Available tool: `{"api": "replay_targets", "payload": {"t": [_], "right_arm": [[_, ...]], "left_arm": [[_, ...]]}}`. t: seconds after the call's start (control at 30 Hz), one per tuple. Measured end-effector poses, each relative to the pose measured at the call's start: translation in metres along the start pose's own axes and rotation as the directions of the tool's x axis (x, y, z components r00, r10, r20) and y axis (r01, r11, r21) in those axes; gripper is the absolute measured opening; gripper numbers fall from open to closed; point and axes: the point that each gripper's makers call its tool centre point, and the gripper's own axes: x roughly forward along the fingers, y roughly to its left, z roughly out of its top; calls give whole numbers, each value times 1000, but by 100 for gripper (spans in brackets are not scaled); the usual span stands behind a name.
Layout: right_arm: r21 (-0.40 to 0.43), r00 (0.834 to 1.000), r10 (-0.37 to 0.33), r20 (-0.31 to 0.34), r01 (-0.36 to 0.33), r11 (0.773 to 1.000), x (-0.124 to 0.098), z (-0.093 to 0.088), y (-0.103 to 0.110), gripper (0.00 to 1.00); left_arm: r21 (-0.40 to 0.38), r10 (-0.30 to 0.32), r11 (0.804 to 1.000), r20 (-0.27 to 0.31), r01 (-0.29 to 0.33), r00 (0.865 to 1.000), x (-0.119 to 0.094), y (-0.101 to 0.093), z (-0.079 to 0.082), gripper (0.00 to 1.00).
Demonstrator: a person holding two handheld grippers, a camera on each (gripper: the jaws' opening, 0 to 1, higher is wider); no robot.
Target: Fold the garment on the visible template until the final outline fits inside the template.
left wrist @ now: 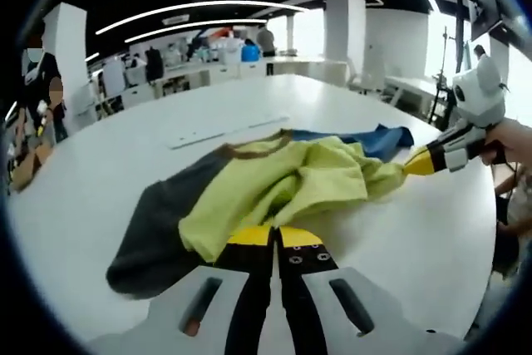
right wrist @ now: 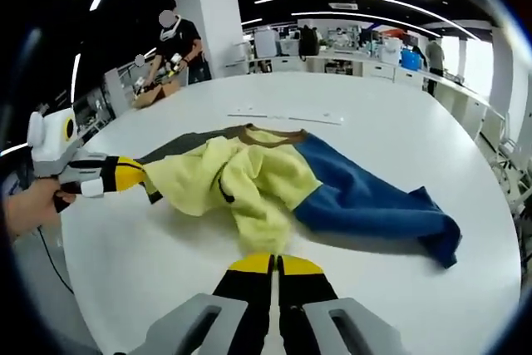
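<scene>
A crumpled garment [left wrist: 283, 180] lies on the white table [left wrist: 399, 247]. It has a yellow-green body, a brown collar, one dark grey sleeve [left wrist: 154, 230] and one blue sleeve [right wrist: 366, 205]. My left gripper [left wrist: 274, 234] is shut on the near yellow edge of the garment; in the right gripper view it [right wrist: 140, 174] comes in from the left, held by a hand. My right gripper [right wrist: 274, 262] is shut on the yellow fabric [right wrist: 249, 180] at the opposite side. In the left gripper view it [left wrist: 411, 168] pinches the cloth next to the blue sleeve.
A thin white strip [left wrist: 224, 129] lies flat on the table beyond the collar, also seen as the strip [right wrist: 283, 115]. The table's rounded edge [right wrist: 499, 230] runs close to the blue sleeve. People [right wrist: 179, 39] and workbenches [left wrist: 224, 64] stand far behind.
</scene>
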Motion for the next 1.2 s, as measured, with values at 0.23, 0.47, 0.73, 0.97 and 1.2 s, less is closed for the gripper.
{"api": "replay_targets", "payload": {"t": [0.23,0.47,0.73,0.97,1.2], "right_arm": [[-3,1000,-1,-14,1,1000,-9,-11,-1,0],[11,1000,-1,-28,1,1000,-16,-21,0,0],[36,999,-7,-43,9,999,-17,-31,-2,0],[41,999,-10,-53,12,999,-18,-35,-4,0],[43,998,-14,-55,16,999,-18,-36,-6,0]], "left_arm": [[62,-21,998,-68,25,997,-18,-7,-22,0],[76,-30,996,-93,37,995,-29,-14,-34,0],[152,-45,986,-174,72,984,-31,-28,-55,0],[88,-47,994,-201,66,978,-27,-32,-68,0],[-2,-68,998,-206,69,976,-26,-35,-76,4]]}}
